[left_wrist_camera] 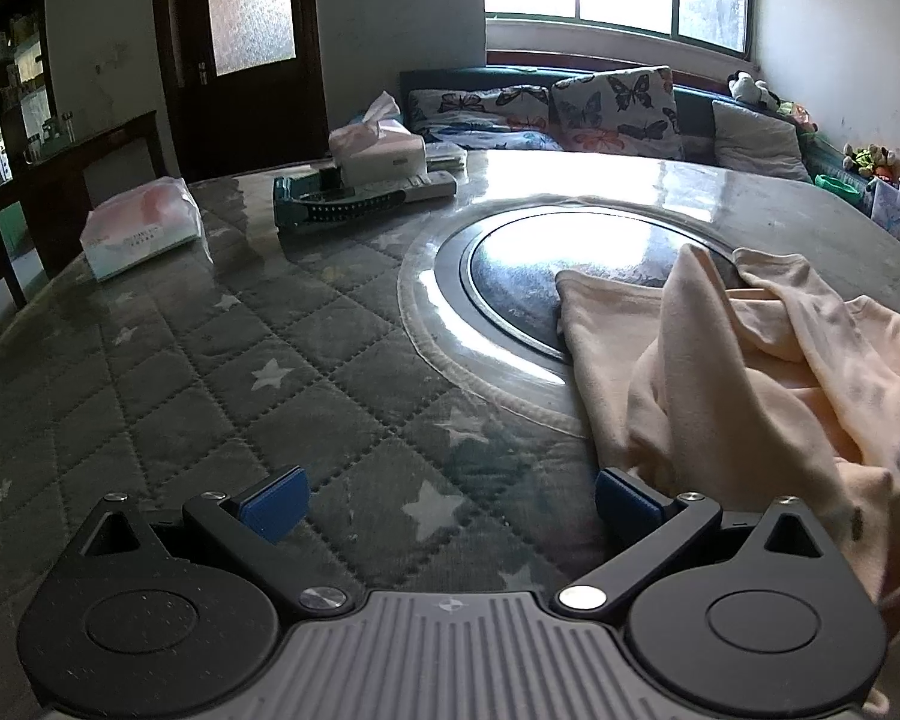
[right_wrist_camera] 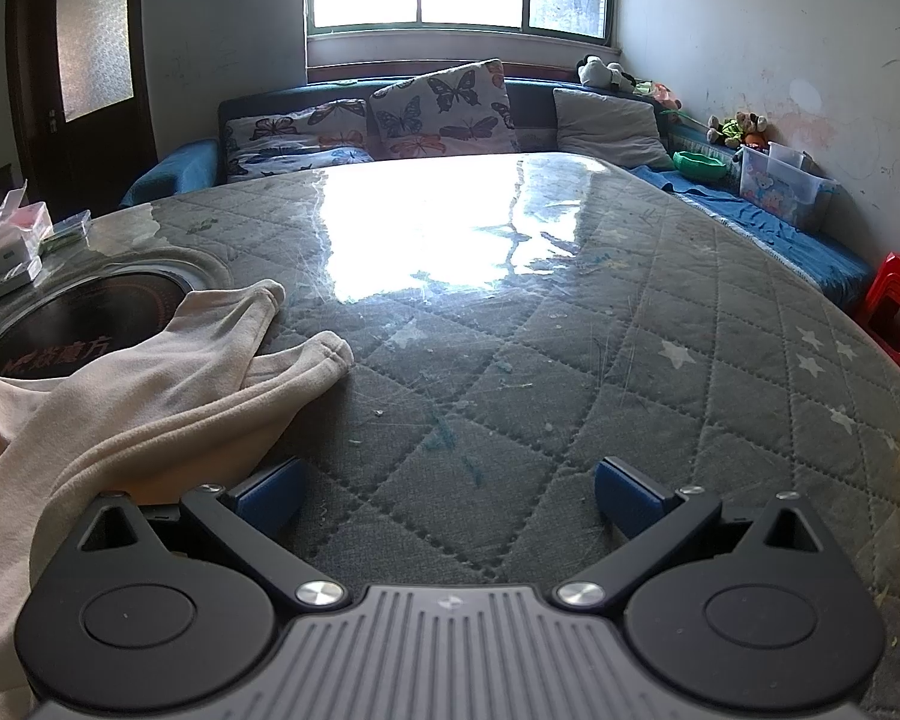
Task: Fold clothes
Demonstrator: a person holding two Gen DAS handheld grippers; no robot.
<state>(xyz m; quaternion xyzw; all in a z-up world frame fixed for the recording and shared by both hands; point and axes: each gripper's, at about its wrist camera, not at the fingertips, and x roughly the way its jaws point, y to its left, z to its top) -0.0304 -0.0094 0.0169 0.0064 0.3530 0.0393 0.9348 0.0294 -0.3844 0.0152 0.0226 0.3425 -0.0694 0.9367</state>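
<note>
Cloth is the story: a soft, light, floppy cream garment [left_wrist_camera: 750, 372] lies crumpled between both grippers, partly over the table's round glass inset [left_wrist_camera: 510, 276], best pinched at the hem; left gripper [left_wrist_camera: 447, 504] and right gripper [right_wrist_camera: 447, 498] gape, grasping nothing.

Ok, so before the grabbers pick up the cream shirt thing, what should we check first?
1. Left gripper jaws open with nothing between them: ok.
2. Right gripper jaws open with nothing between them: ok.
3. Cream garment lies on the table, between the two grippers: ok.
4. Garment spread flat: not ok, it is bunched and creased.
5. Tissue packs well away from the garment: ok.
6. Which part is a sleeve or a hem: cannot tell for sure.
</note>
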